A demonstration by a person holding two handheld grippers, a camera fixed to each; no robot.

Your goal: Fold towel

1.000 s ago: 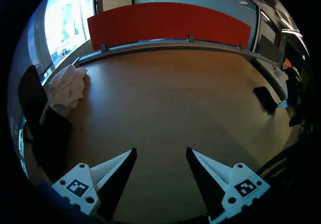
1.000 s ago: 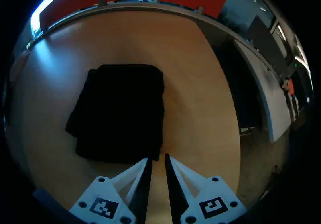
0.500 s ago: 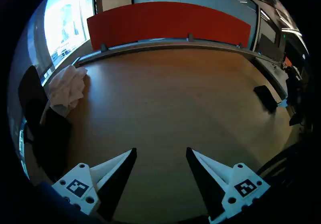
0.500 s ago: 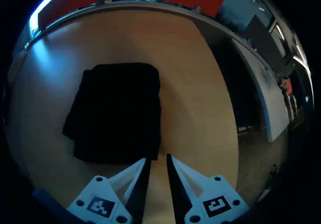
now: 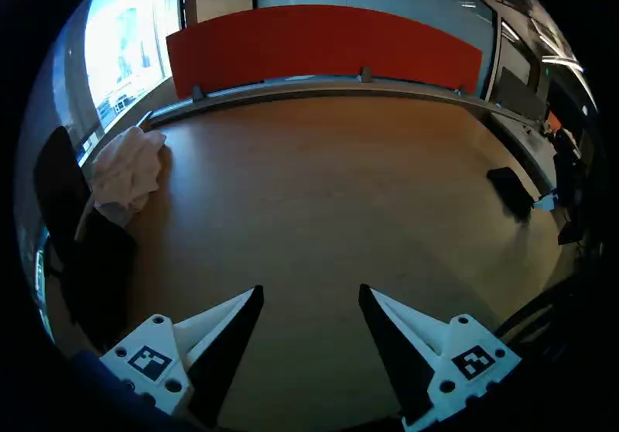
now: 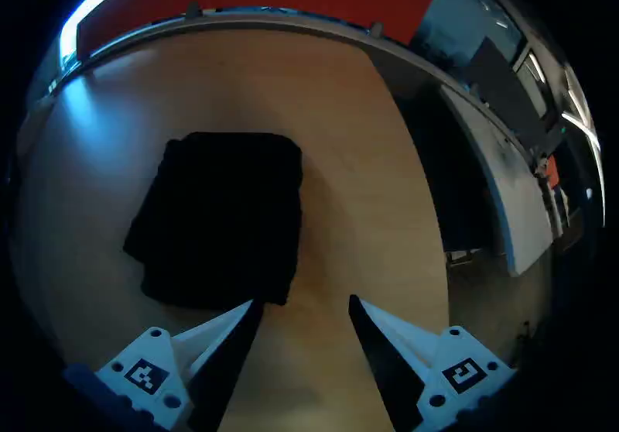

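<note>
The wooden bench (image 6: 371, 169) carries a dark towel (image 6: 220, 219), a folded rectangle whose long axis runs away from the right gripper (image 6: 306, 300), just ahead and left of its released, empty jaws. The left gripper (image 5: 310, 287), jaws likewise spread, hovers over bare bench, so the right looks nearer. A pale cloth heap (image 5: 128, 173) lies at the bench's edge.

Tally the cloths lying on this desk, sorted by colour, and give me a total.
Black towel: 1
White cloth: 1
Total: 2
</note>
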